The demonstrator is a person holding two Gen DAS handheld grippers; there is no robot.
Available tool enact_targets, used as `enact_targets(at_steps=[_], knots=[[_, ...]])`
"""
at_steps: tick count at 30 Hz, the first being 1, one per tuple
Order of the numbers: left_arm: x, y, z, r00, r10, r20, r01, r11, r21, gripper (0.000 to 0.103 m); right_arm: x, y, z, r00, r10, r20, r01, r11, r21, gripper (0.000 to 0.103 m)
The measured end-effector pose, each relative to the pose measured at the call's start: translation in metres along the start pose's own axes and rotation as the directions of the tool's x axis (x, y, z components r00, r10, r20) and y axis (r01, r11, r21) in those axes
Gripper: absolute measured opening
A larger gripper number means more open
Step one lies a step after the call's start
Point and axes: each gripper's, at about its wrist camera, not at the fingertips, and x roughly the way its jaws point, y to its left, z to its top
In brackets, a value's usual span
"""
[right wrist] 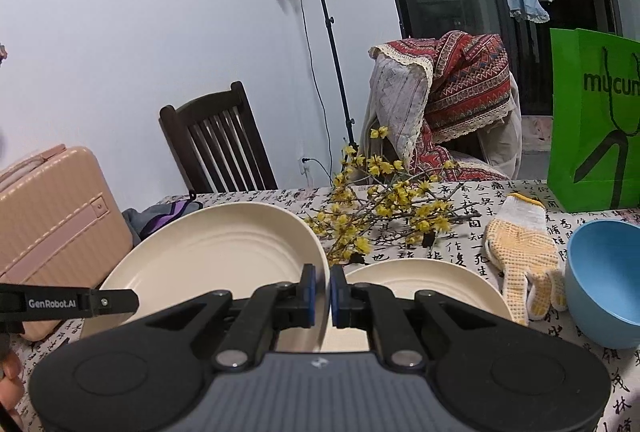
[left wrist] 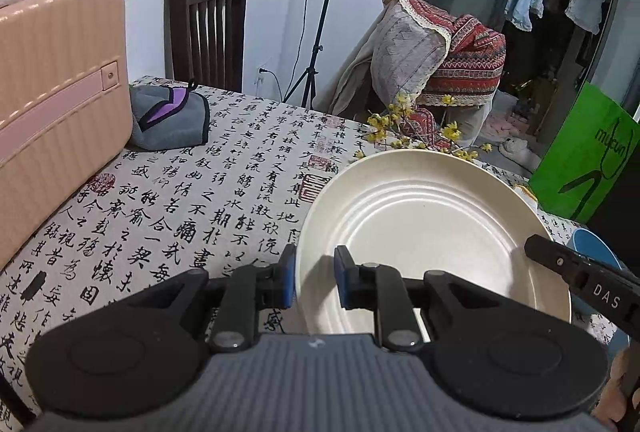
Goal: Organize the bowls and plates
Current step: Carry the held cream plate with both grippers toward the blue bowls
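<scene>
Both claws are clamped on the same plate (right wrist: 216, 252), one on each side of it. Right claw (right wrist: 321, 292) has its blue pads pinched tight on the near right rim, and left claw (left wrist: 315, 282) grips the near left rim in its own view, with the rim running between the pads. So the plate hangs tilted in the air, carried two-handed, clear of the counter (left wrist: 180, 200).

Right under and just past it in the right view sits a second plate (right wrist: 420, 284), flat on the counter. My guess is the carried one is headed for that, to make a stack, so that's step one, still mid-way. Nothing is stacked yet as far as I can see.

To the right of that plate there's a work glove (right wrist: 520, 256) lying beside it, and then a blue bowl (right wrist: 604, 272) at the edge, untouched and on its own. I can't see any other bowl, so no idea what it pairs with.

Further back: yellow flower branches (right wrist: 384, 208) lie across the counter just behind the plates, a pink suitcase (left wrist: 52, 104) sits on the left, and a green bag (right wrist: 592, 120) stands at the far right.

Roughly: early days, one plate in hand, bowl still to sort.
</scene>
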Motion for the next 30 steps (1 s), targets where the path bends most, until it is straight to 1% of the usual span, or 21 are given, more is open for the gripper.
enact_targets(at_steps=[17, 30], knots=[[-0.018, -0.029, -0.018, 1.000, -0.003, 0.009, 0.003, 1.000, 0.018, 0.019, -0.033, -0.026, -0.007, 1.000, 0.006, 0.030, -0.007, 0.999, 0.046, 0.008], [-0.032, -0.039, -0.030, 1.000, -0.002, 0.004, 0.002, 1.000, 0.014, 0.019, -0.054, -0.034, -0.017, 0.999, 0.014, 0.040, -0.017, 0.998, 0.062, 0.008]])
